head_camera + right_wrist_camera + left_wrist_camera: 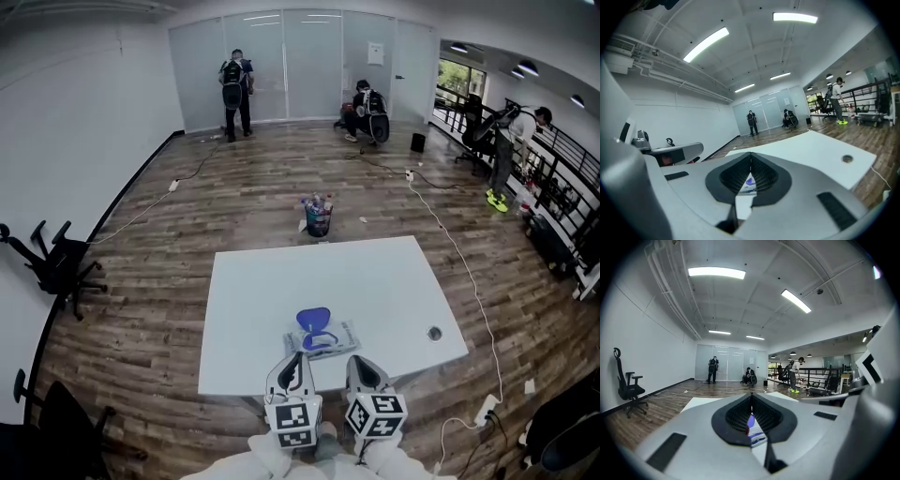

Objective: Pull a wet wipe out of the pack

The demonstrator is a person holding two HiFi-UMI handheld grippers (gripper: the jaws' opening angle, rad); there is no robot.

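The wet wipe pack lies near the front edge of the white table, its blue lid flipped up. My left gripper and right gripper hover side by side just short of the pack, at the table's near edge. Both are shut with nothing between the jaws. In the left gripper view the jaw tips meet at my left gripper, and the pack shows through the gap below. The right gripper looks the same, with the pack peeking under its tips.
A cable hole sits at the table's right side. A bin with bottles stands on the floor beyond the table. Office chairs are at the left wall, cables run across the floor, and people stand far back.
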